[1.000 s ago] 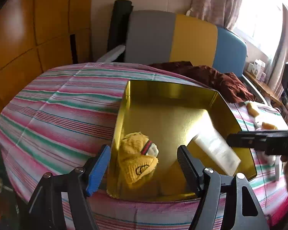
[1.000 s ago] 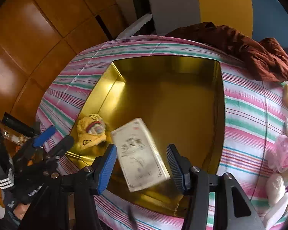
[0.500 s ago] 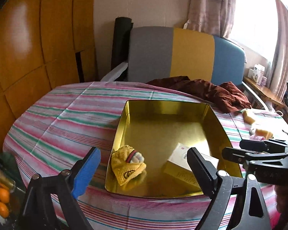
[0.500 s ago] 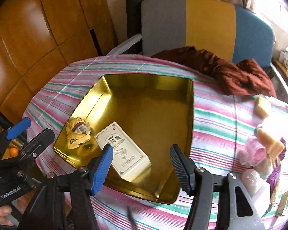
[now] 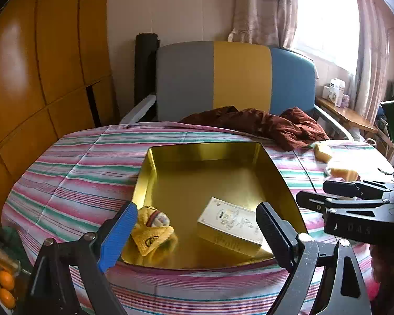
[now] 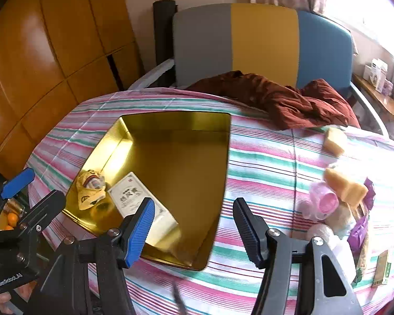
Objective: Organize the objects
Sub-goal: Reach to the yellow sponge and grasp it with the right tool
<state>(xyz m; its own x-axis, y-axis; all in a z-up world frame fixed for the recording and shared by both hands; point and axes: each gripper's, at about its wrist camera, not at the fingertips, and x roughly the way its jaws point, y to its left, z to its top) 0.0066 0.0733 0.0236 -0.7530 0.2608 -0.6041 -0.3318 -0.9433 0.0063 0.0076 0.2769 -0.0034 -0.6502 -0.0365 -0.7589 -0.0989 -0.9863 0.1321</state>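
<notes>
Inside the gold tin (image 5: pixel 281 183), near its front edge, lies a white box (image 5: pixel 229 225) flat on its side, printed with dark characters too small to read. Just to its left, in the tin's front left corner, sits a yellow pouch (image 5: pixel 151 232) with a small oval logo that cannot be read; the two look close but apart. The rest of the tin, its middle and whole back half, is bare gold floor.

The tin rests on the striped cloth (image 6: pixel 262 173) covering the counter, its front edge near the counter's front edge. To the tin's left and behind it the cloth lies open. Along the counter's right edge is a cluster: two tan blocks (image 6: pixel 345 186), a pink curler (image 6: pixel 324 199), white bits, purple packets (image 6: pixel 358 232) and a slim green box (image 6: pixel 380 267). A maroon garment (image 6: pixel 294 99) is heaped on the back edge, spilling over from a grey, yellow and blue chair (image 5: pixel 236 76).

The left gripper (image 5: pixel 195 223) hangs at the tin's front edge, jaws spread wide and gripping nothing, the pouch and box showing between them. The right gripper (image 6: pixel 193 223) hovers over the tin's front right corner, jaws likewise spread and empty. In the right wrist view the left gripper's body reads "GenRobot.AI"; in the left wrist view the right gripper's side bears faint letters, partly legible as "DAS". Oranges (image 5: pixel 6 287) lie below the counter's left edge.
</notes>
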